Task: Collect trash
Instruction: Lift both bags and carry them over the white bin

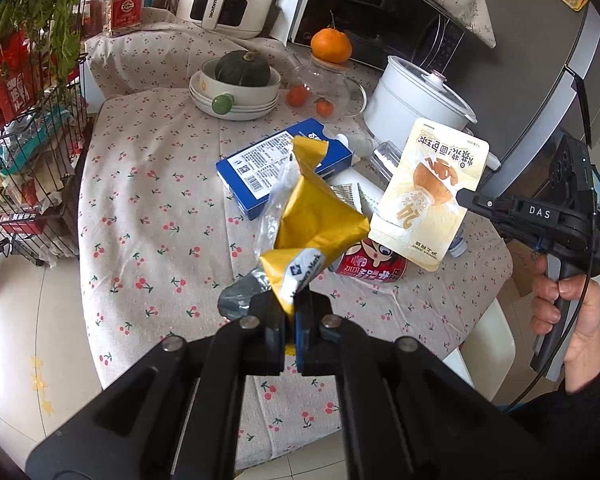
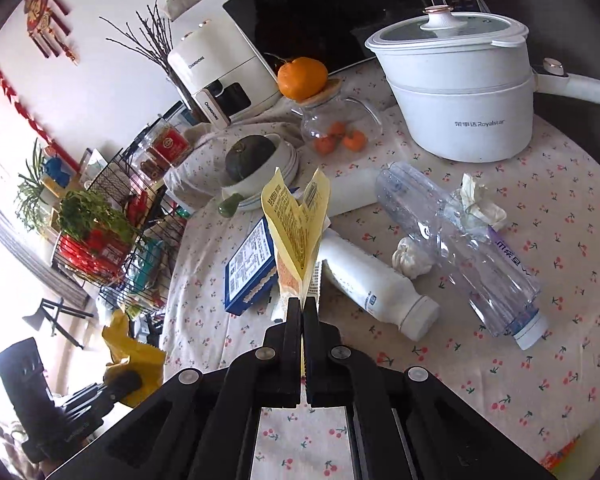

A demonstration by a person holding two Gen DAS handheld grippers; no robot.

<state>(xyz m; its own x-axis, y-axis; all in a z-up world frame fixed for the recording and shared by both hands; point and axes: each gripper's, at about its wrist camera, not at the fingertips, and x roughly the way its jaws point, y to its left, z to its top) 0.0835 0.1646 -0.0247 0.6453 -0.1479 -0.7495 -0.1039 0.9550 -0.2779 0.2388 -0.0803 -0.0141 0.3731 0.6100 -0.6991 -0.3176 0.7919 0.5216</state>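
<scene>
**Trash pinched in both grippers**

Yellow wrapper (image 1: 316,216) clamped in left hand-held gripper (image 1: 290,312), raised over the counter (image 1: 160,208). Cream pouch (image 2: 298,224) gripped by right hand-held gripper (image 2: 302,308), lifted clear. Left lying on the counter: blue box (image 1: 260,168), red can (image 1: 370,266), clear bottle (image 2: 460,248), white bottle (image 2: 380,288).

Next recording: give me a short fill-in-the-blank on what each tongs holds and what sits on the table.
1. The left tongs are shut on a crumpled ____ wrapper.
2. The right tongs pinch a pale yellow pouch, lifted ____ the table.
3. A large orange rests on the lid of a glass ____.
4. The clear plastic bottle lies on its ____.

Missing words: yellow; above; jug; side
</scene>
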